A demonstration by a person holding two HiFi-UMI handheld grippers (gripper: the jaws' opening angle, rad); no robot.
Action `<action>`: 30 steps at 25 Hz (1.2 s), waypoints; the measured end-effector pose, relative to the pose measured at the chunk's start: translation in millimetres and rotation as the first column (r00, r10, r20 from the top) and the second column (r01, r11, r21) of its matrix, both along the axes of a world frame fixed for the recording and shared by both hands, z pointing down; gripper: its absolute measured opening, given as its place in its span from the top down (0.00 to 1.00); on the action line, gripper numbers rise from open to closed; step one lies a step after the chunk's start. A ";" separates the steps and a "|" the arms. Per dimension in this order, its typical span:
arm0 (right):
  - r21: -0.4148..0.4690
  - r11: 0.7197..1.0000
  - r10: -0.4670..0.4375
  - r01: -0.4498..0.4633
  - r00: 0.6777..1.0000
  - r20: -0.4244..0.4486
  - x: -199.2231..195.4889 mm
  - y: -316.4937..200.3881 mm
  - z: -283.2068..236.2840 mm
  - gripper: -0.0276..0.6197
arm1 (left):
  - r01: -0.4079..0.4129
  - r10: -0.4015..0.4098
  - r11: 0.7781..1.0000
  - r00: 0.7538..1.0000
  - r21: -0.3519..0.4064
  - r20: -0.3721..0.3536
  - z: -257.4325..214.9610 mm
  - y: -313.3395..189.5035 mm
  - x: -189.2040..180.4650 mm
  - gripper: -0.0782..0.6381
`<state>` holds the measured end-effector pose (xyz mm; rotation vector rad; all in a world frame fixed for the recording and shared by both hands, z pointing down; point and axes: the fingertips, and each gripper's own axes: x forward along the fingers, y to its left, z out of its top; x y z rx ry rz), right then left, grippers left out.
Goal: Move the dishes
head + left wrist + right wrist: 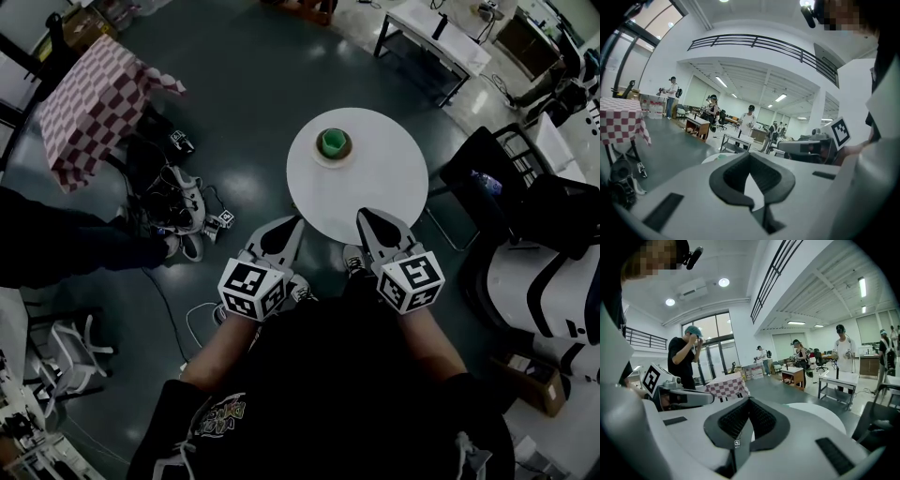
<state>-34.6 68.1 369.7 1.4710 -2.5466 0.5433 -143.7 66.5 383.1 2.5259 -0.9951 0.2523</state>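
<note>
Shut tip to tip at the left gripper [287, 228], with only a sliver of pale tabletop showing behind the pads and nothing pinched. Likewise shut at the right gripper [372, 225], empty too. Hanging side by side, a little apart, just over the near rim of the round white table [375, 192], both pointing across it and slightly down. Touching no dish. Further out, towards the far side of the tabletop and well apart from both sets of jaws: 1 green cup [332, 142] sitting upright on 1 tan saucer [333, 156], apparently the only dishes in sight, with the rest of the surface bare. Hard to tell from here whether anything lies inside the cup. Beyond the table, on the dark floor: a checkered tablecloth [94, 98] to the left, a tangle of cables and shoes [183, 202] below it, and a black chair [487, 173] to the right. Judged from this: barely begun, or at a pause, with 0 dishes in hand and cup and saucer untouched where they stand. Left to do, probably everything: opening 1 gripper, reaching over the table, taking the cup or the saucer, carrying it off. No destination for the dishes evident from the views.
</note>
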 end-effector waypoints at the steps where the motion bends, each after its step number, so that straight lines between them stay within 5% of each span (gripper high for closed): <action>1: -0.003 1.000 -0.007 0.007 1.000 -0.002 3.3 -3.0 2.1 0.93 | 0.008 -0.008 1.000 1.000 -0.003 -0.001 1.2 -1.5 2.6 0.88; 30: -0.050 0.981 -0.188 0.187 0.982 -0.018 57.5 -100.7 50.2 0.92 | 0.183 -0.178 0.980 0.982 -0.076 0.066 46.3 -50.6 66.1 0.88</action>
